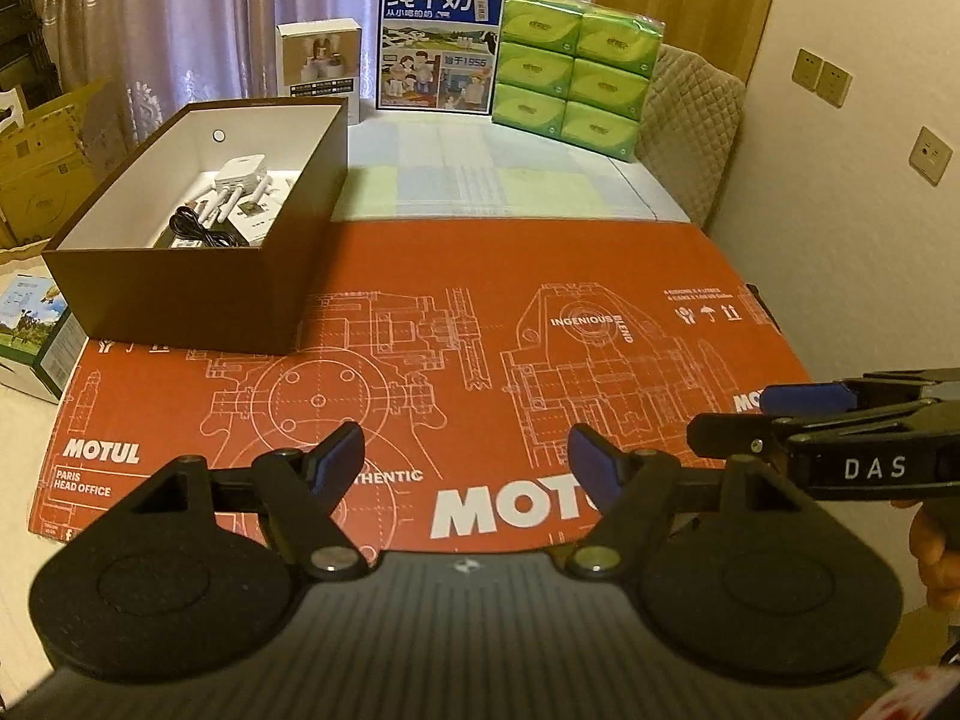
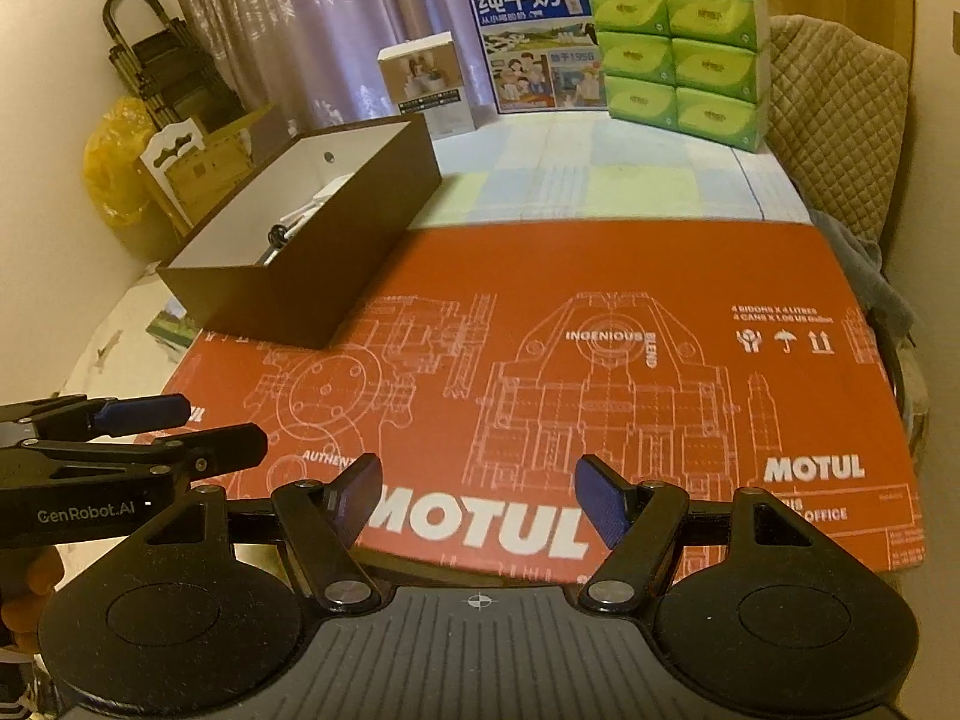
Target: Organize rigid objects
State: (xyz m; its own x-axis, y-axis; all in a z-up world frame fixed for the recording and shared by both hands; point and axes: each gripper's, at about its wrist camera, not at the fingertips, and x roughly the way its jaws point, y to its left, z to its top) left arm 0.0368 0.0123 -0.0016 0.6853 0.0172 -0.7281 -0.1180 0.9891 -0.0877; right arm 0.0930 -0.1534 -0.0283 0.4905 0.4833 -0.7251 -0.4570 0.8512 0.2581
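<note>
Brown open box [image 1: 198,252] sits at the left of the frame on the red cardboard sheet [image 1: 456,360], a white antenna device [image 1: 237,183] and a black cable [image 1: 198,228] inside it. Moving right, the left gripper [image 1: 465,459] hangs wide open over the red print, nothing between its pads. Further right, the right gripper [image 2: 478,495] is open too, empty.

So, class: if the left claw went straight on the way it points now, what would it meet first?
Probably the red Motul cardboard: the open, empty left claw angles down at it, with nothing between, though depth is unclear.
</note>
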